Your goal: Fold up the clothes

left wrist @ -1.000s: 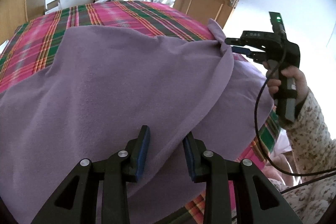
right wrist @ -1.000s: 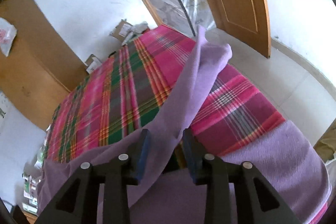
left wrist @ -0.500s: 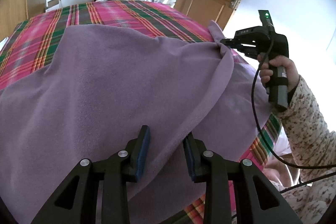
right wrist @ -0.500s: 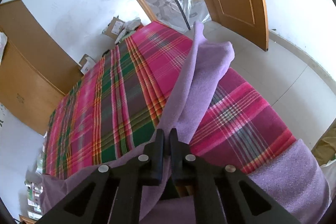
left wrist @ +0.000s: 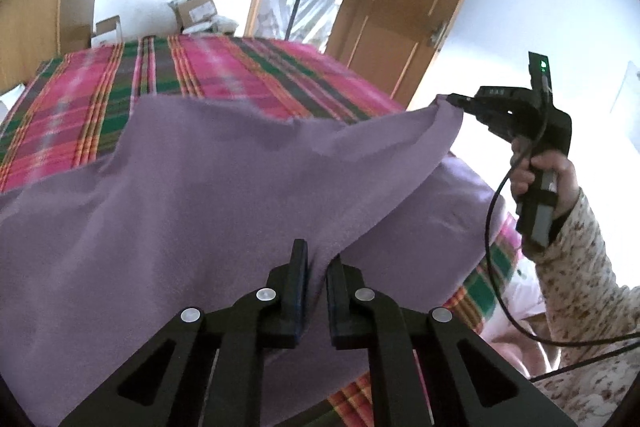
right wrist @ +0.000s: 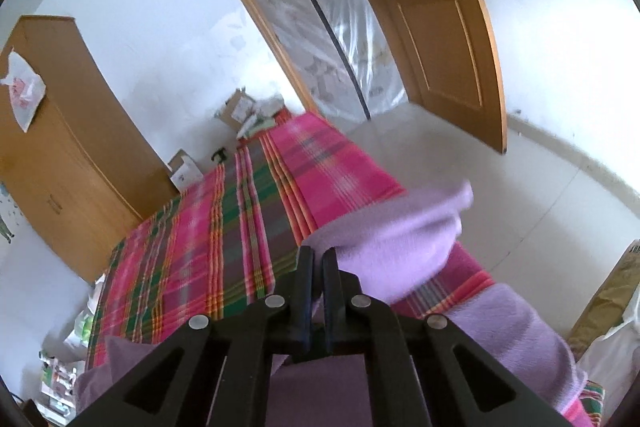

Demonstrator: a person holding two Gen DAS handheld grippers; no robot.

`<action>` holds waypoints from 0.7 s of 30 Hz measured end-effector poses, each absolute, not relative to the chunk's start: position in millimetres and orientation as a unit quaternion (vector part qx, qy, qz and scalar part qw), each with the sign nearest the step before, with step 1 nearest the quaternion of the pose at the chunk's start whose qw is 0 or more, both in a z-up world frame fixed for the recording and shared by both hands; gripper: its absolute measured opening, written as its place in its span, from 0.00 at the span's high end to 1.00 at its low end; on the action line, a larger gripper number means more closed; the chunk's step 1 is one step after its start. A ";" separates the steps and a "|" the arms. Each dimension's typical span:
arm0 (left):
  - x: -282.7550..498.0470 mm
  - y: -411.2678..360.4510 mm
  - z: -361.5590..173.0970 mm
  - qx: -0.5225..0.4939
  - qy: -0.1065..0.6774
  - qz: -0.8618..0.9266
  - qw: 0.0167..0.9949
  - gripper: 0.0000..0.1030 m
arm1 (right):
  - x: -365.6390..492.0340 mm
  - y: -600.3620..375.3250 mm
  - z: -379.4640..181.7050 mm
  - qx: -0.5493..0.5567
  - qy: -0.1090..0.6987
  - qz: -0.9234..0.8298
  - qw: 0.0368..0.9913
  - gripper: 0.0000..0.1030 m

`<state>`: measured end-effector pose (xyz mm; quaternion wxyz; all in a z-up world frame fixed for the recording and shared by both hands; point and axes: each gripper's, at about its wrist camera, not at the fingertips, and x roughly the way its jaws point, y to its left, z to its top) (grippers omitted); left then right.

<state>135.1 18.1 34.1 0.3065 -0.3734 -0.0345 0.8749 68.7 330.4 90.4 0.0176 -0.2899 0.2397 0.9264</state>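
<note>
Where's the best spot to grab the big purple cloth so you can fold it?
Probably by its corners and edge. The purple cloth is wide and floppy, so one grip lets it sag. The right gripper pinches a far corner from the side; the left gripper clamps the near folded edge, from the front.

Matt purple fleece cloth, woven plaid bedcover

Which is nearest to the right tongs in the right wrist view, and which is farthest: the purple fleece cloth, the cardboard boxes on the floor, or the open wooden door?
1. Purple fleece cloth: clamped in the right tongs, draping to the right.
2. Cardboard boxes on the floor: past the far end of the pink and green plaid bedspread, upper centre.
3. Open wooden door: upper right, apparently farthest, though close to the boxes.
</note>
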 end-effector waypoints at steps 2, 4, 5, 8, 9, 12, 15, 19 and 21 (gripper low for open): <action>139.5 20.0 37.1 -0.369 -0.030 0.874 0.315 0.92 | 78.4 332.0 96.8 -0.277 0.236 0.931 0.021 0.96; 143.5 22.2 39.8 -0.365 -0.023 0.874 0.321 0.92 | 88.2 334.0 101.2 -0.268 0.233 0.935 0.025 0.96; 144.8 23.2 40.9 -0.364 -0.020 0.873 0.325 0.92 | 93.6 334.7 102.5 -0.264 0.229 0.937 0.028 0.96; 149.0 26.6 40.9 -0.365 -0.009 0.871 0.330 0.92 | 107.4 336.3 105.3 -0.256 0.218 0.941 0.036 0.96; 151.1 28.0 39.5 -0.367 -0.006 0.869 0.332 0.92 | 112.4 336.5 104.7 -0.255 0.216 0.942 0.038 0.96; 156.0 29.7 35.6 -0.373 0.002 0.866 0.333 0.92 | 128.9 339.8 100.6 -0.252 0.212 0.943 0.047 0.96; 158.9 30.4 32.4 -0.378 0.011 0.864 0.332 0.92 | 142.3 340.7 93.0 -0.254 0.203 0.944 0.056 0.96; 160.3 33.8 23.5 -0.389 0.025 0.860 0.328 0.92 | 152.4 342.0 77.4 -0.270 0.197 0.940 0.068 0.96; 162.6 36.1 17.6 -0.398 0.034 0.858 0.324 0.92 | 156.0 345.8 68.1 -0.279 0.203 0.936 0.070 0.96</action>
